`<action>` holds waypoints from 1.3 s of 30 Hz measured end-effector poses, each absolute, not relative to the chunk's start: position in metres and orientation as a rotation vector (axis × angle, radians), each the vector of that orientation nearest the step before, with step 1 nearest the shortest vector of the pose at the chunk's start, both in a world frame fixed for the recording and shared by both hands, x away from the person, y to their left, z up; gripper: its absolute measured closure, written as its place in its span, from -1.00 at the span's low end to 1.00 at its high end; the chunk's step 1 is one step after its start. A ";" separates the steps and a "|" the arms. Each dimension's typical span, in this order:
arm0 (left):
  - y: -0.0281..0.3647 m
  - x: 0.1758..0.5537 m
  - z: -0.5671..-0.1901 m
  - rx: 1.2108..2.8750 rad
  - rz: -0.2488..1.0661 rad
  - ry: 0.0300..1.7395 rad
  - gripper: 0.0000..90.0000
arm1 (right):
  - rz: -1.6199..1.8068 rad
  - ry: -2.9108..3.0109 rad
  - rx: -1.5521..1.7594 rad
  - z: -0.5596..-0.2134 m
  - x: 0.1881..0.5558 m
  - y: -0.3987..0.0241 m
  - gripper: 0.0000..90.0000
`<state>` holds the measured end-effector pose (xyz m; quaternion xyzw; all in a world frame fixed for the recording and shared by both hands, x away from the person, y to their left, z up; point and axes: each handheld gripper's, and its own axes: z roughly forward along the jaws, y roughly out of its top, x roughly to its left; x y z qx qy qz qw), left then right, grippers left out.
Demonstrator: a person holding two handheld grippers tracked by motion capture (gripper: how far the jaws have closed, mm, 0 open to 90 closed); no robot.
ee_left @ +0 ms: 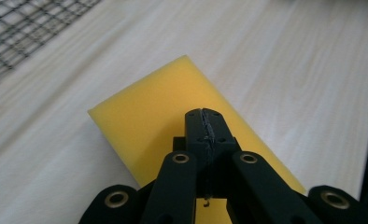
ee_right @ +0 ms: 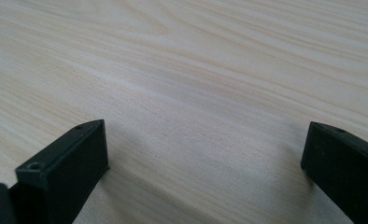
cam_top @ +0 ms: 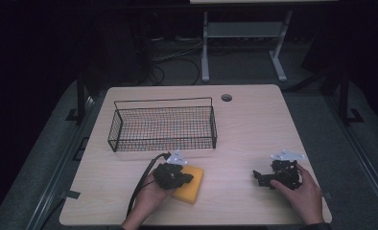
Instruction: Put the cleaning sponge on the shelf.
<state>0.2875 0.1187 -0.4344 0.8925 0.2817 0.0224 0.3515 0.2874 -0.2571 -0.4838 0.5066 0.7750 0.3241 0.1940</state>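
A yellow sponge (cam_top: 189,184) is seen lying flat on the light wood desk (cam_top: 244,124), near the person's edge and left of centre, just in front of the black wire basket (cam_top: 163,127) but apart from it. The left gripper (cam_top: 186,178) is held over the sponge's left part; in the left gripper view its fingers (ee_left: 194,125) are pressed fully together above the sponge's (ee_left: 173,112) top face, with nothing between them, and contact with the foam cannot be told. The right gripper (cam_top: 257,178) is held low over bare desk at the right, well apart from the sponge; its fingers (ee_right: 70,158) are spread wide, with only wood grain between them. The basket's mesh (ee_left: 18,28) is seen at the upper left corner of the left gripper view.
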 end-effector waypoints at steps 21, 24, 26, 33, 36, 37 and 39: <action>0.156 0.257 -0.432 2.293 0.084 0.807 0.99 | 0.909 2.173 1.423 -0.484 0.287 -0.257 -1.00; 0.160 0.259 -0.431 2.291 0.096 0.823 0.99 | 0.909 2.173 1.422 -0.484 0.287 -0.257 -1.00; 0.163 0.261 -0.432 2.285 0.110 0.835 0.99 | 0.909 2.173 1.422 -0.484 0.287 -0.257 -1.00; 0.178 0.270 -0.432 2.271 0.157 0.886 0.99 | 0.909 2.173 1.423 -0.484 0.287 -0.257 -1.00; 0.181 0.272 -0.432 2.266 0.165 0.899 0.99 | 0.909 2.173 1.424 -0.484 0.287 -0.257 -1.00; 0.182 0.273 -0.432 2.271 0.175 0.896 0.99 | 0.909 2.173 1.424 -0.484 0.287 -0.257 -1.00; 0.183 0.275 -0.432 2.267 0.185 0.905 0.99 | 0.909 2.173 1.424 -0.484 0.287 -0.257 -1.00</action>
